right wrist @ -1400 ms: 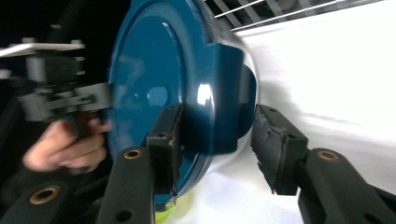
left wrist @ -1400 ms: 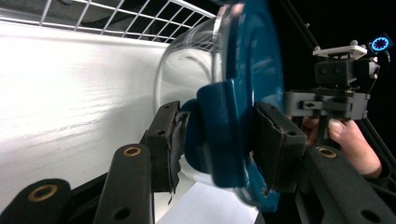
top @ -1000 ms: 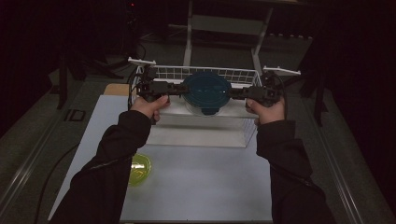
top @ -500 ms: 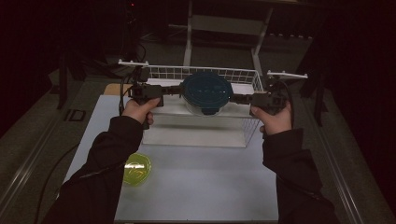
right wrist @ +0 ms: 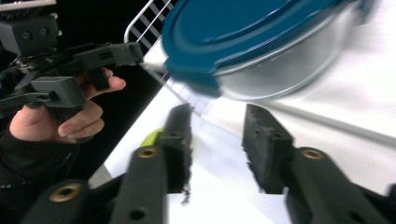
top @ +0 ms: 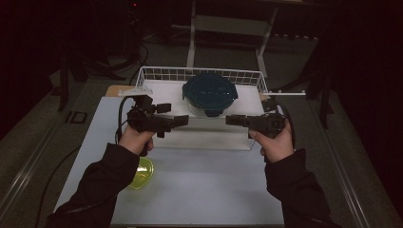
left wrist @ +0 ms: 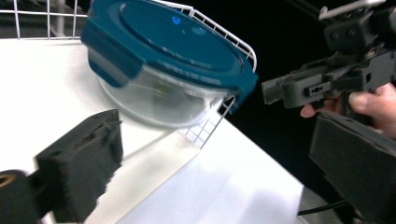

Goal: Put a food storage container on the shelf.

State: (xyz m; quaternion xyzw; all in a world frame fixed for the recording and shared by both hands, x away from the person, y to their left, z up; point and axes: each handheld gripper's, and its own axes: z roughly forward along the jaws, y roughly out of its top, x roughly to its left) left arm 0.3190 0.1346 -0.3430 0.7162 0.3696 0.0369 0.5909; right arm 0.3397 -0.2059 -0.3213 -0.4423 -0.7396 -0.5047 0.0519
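Note:
A round glass container with a teal lid (top: 209, 94) rests in the white wire basket (top: 161, 74), clear of both grippers. My left gripper (top: 179, 114) hovers just in front of it and to its left; its jaws have just been opening and stand wide apart, nothing between them. In the left gripper view, the container (left wrist: 163, 51) lies beyond my left gripper (left wrist: 219, 154). My right gripper (top: 229, 119) hangs in front of the container on the right; its jaws have just been closing a little, and stay apart and empty. The right gripper view shows the container (right wrist: 261, 42) above my right gripper (right wrist: 219, 128).
The basket sits on a white raised platform (top: 209, 137) on the pale table (top: 204, 190). A yellow-green bowl (top: 141, 172) lies on the table under the left forearm. Dark stands and a metal frame (top: 192, 28) are behind the table.
Both hands drew back from the container's sides toward the person. The left jaws opened wide. The container stays in the basket.

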